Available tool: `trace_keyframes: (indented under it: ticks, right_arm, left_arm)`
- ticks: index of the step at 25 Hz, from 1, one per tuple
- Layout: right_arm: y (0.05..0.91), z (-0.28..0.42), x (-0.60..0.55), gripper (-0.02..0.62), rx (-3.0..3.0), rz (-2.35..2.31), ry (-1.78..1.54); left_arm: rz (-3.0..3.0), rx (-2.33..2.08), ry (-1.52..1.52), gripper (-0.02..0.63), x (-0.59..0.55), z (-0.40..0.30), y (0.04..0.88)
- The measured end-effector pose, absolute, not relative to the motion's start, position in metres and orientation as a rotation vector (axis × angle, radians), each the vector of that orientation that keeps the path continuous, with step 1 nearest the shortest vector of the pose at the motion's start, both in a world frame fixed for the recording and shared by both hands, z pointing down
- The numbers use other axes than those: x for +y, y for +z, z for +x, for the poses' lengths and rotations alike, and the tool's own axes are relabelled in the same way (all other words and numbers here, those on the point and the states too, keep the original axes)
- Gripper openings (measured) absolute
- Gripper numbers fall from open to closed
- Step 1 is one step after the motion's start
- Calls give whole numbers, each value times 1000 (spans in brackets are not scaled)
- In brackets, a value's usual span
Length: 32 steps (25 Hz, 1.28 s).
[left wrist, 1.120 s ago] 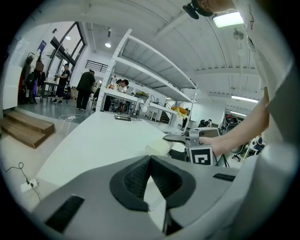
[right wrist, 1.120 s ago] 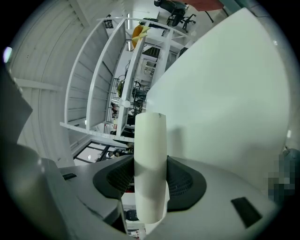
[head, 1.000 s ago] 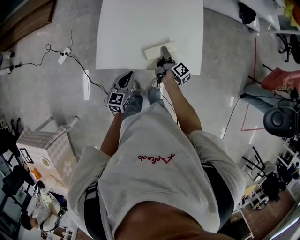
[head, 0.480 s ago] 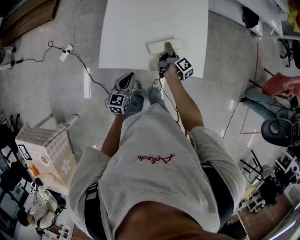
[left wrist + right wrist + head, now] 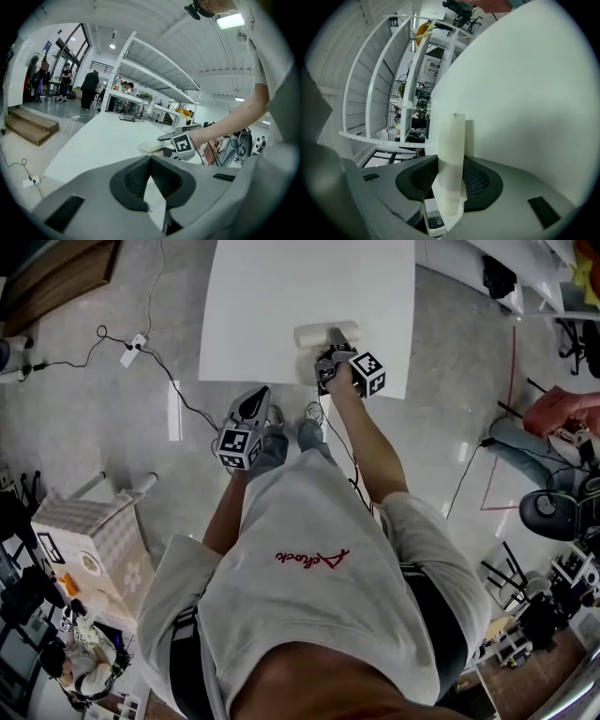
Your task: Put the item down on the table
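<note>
Cream slab point(image 5: 452, 140) looks light and a bit soft to me, my right gripper's point(image 5: 332, 336) jaws closing across its near end, left gripper point(image 5: 259, 391) shut and empty.

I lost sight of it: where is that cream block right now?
In the head view, the cream block is at the white table's near edge, towards its right side, between the right claw's closing jaws.
</note>
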State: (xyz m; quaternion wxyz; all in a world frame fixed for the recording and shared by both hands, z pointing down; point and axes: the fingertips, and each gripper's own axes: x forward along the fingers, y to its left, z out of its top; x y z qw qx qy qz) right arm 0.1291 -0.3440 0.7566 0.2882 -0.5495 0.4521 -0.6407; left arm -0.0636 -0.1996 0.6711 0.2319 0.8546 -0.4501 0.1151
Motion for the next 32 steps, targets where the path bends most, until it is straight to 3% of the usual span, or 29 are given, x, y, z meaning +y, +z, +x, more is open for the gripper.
trace_keyframes:
  ticks: [4, 8, 11, 23, 32]
  right_arm:
    - [754, 127, -345, 182, 1203, -1454, -1710]
    - [743, 126, -351, 284, 1248, -1352, -1665]
    - [741, 125, -351, 306, 1268, -1319, -1675]
    - [738, 92, -339, 305, 1999, -1436, -1791]
    - [744, 82, -327, 288, 2449, -1642, -1596]
  left_arm:
    - [2349, -1236, 319, 19, -201, -66, 671]
    - [2352, -1230, 322, 18, -202, -64, 672]
    - [2352, -1217, 324, 18, -201, -60, 672]
    - [2375, -1192, 321, 18, -208, -51, 669]
    - [2377, -1154, 319, 18, -202, -42, 672]
